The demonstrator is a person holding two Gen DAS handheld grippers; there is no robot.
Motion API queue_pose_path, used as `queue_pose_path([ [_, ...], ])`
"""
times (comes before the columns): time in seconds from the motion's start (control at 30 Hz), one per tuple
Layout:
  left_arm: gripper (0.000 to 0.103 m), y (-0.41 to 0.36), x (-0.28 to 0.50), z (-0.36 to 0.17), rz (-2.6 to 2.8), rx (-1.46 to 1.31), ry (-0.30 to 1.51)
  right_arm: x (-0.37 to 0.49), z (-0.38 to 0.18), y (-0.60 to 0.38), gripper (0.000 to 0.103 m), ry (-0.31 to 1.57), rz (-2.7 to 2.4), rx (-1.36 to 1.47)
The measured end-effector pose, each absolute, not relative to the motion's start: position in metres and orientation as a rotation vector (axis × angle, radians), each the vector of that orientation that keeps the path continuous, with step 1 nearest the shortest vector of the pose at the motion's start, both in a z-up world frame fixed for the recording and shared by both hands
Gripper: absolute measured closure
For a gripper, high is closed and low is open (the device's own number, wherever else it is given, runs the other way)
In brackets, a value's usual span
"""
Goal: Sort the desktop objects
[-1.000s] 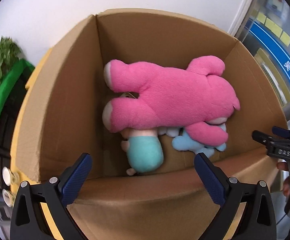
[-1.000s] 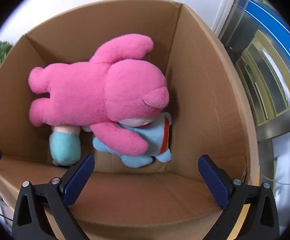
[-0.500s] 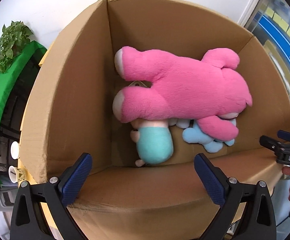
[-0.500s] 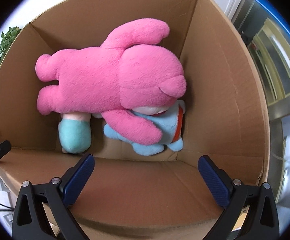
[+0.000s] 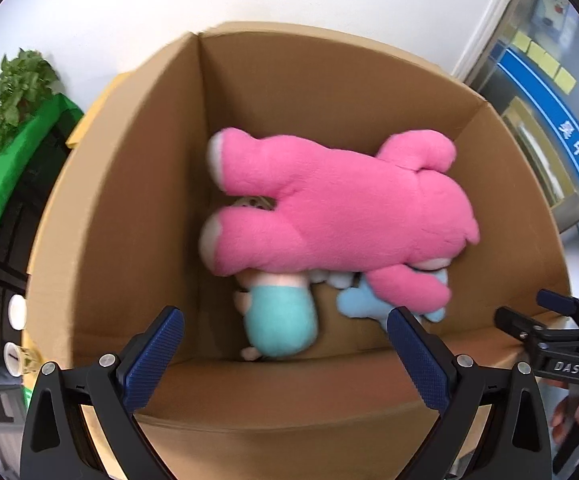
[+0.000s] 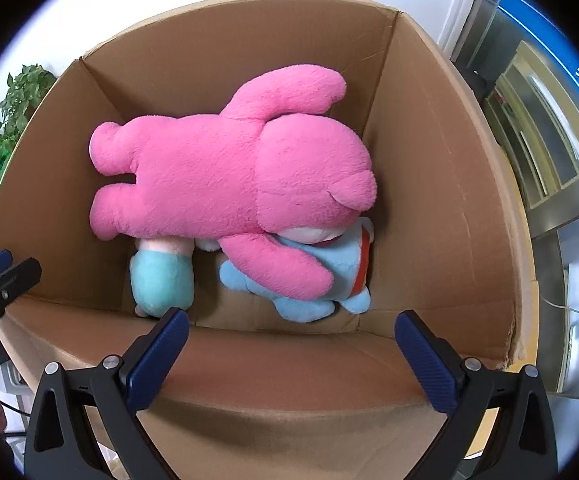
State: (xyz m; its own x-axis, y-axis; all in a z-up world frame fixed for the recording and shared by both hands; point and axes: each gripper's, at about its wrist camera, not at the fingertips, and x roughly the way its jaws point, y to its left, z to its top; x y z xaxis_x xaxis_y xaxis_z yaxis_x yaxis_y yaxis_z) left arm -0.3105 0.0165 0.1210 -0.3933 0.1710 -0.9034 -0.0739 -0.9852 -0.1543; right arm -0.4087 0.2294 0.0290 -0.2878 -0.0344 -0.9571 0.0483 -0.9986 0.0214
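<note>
A big pink plush bear [image 5: 341,208] [image 6: 233,184] lies face down inside a cardboard box [image 5: 137,184] [image 6: 449,184]. Under it lie a teal plush doll [image 5: 281,320] [image 6: 163,280] and a light blue plush toy [image 5: 359,306] [image 6: 329,276] with a red band. My left gripper [image 5: 285,344] hangs open above the box's near wall, holding nothing. My right gripper [image 6: 291,344] is also open and empty, over the near wall further right. Each gripper shows at the edge of the other's view.
A green leafy plant [image 5: 13,88] [image 6: 21,96] and a green panel [image 5: 5,168] stand left of the box. White cups [image 5: 17,312] sit low at the left. A white wall is behind; glass doors with a blue sign [image 5: 561,128] [image 6: 549,128] are at the right.
Both grippers have pulled back and up from the box, so the box and toys look smaller and lower. The toys have not moved. Both grippers stay open.
</note>
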Motion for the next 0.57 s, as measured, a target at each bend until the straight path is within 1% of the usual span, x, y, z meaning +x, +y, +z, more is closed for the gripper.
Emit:
queue_pose_path([
  [0.13, 0.000, 0.025, -0.310, 0.116, 2.517, -1.642, -0.087, -0.412, 0.030, 0.231, 0.000, 0.013, -2.492, 1.841],
  [0.33, 0.000, 0.026, -0.307, 0.113, 2.512, -1.670, -0.112, -0.395, 0.032, 0.224, 0.000, 0.007, -2.499, 1.840],
  [0.57, 0.000, 0.014, -0.286, 0.114, 2.589, -1.694, -0.034, -0.380, 0.030, 0.216, 0.000, 0.000, -2.490, 1.838],
])
